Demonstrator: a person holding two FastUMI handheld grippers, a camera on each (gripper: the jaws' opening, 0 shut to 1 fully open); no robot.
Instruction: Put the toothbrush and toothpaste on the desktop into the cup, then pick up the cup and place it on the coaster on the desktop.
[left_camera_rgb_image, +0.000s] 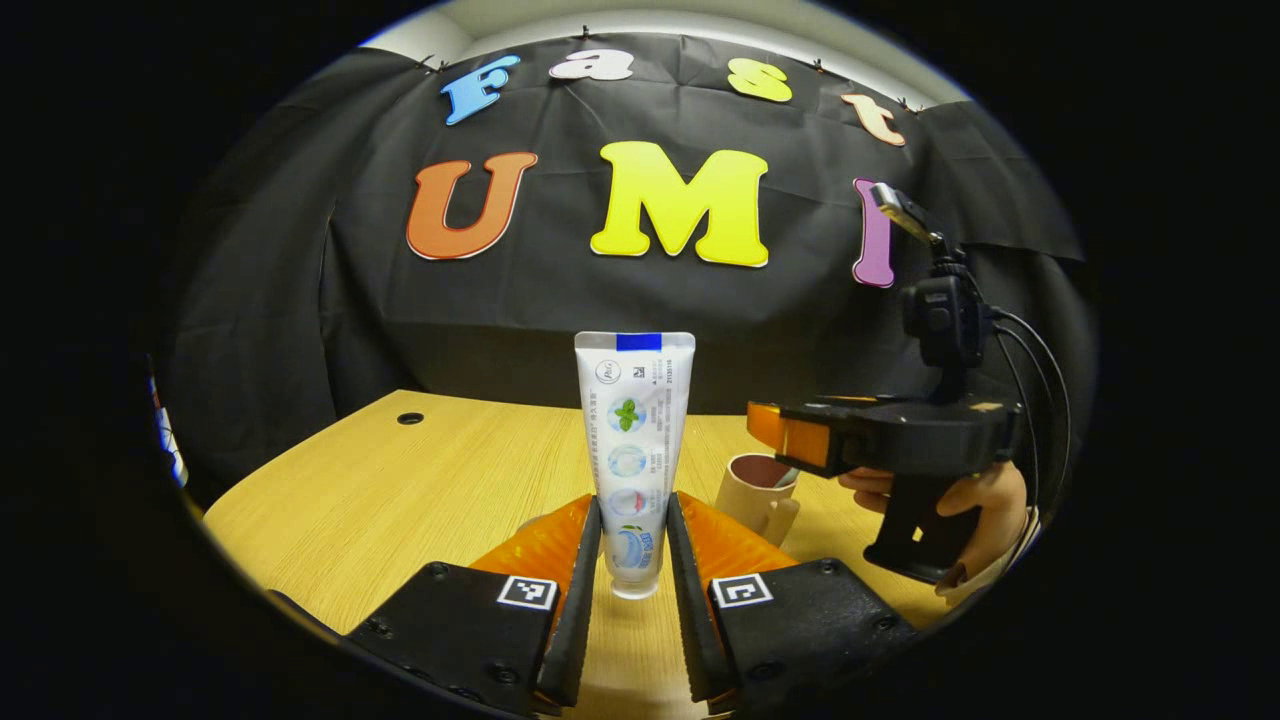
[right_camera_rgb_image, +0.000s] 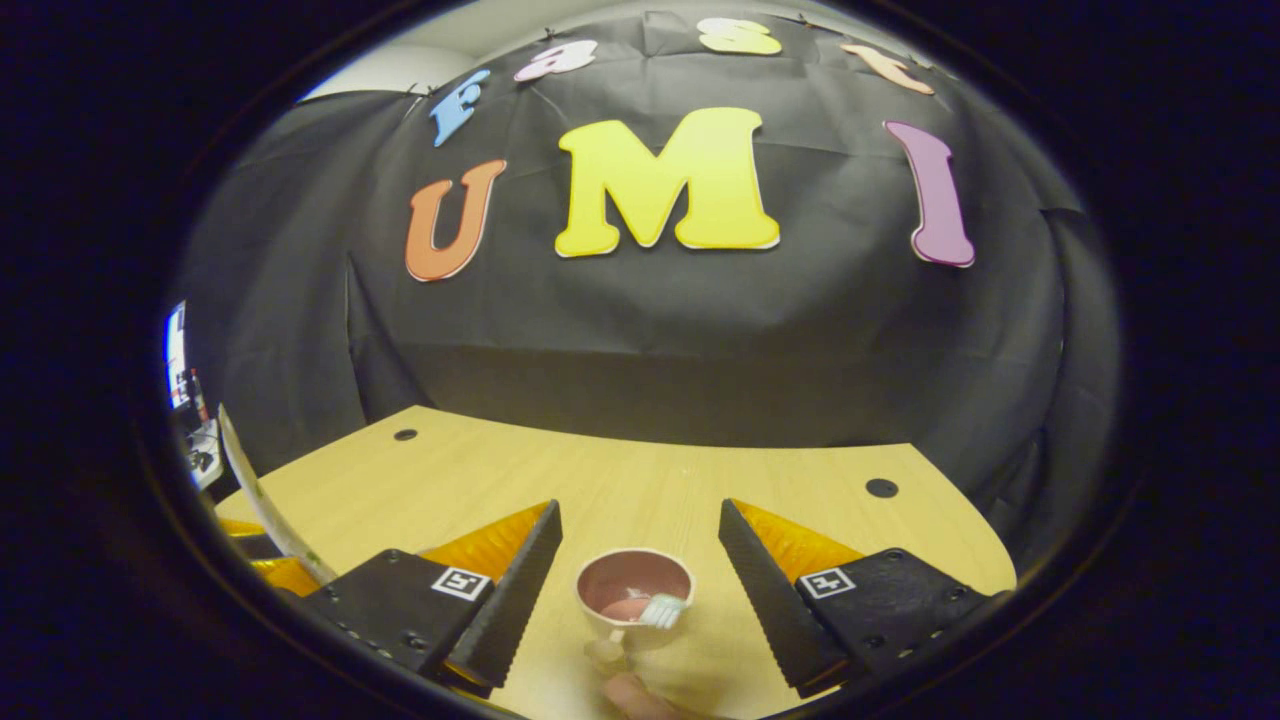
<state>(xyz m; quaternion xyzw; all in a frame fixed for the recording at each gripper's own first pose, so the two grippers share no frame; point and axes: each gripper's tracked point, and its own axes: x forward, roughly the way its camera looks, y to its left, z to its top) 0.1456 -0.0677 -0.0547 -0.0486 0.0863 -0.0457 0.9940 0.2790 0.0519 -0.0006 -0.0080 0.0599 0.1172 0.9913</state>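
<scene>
The left gripper (left_camera_rgb_image: 636, 560) has its fingers closed on the lower end of the toothpaste (left_camera_rgb_image: 634, 450), which stands upright between them with its cap end down, probably so it can drop cap-first into the cup (left_camera_rgb_image: 757, 488), which lies ahead and to the right of those fingers on the surface (left_camera_rgb_image: 420, 490). The right gripper (right_camera_rgb_image: 640, 560) hangs above the cup (right_camera_rgb_image: 634, 592) with its fingers spread wide, gripping nothing; the toothbrush (right_camera_rgb_image: 661, 609) already rests bristles-up inside the cup, between and just below the fingers. A hand (left_camera_rgb_image: 975, 505) holds that gripper. The coaster cannot be made out.
</scene>
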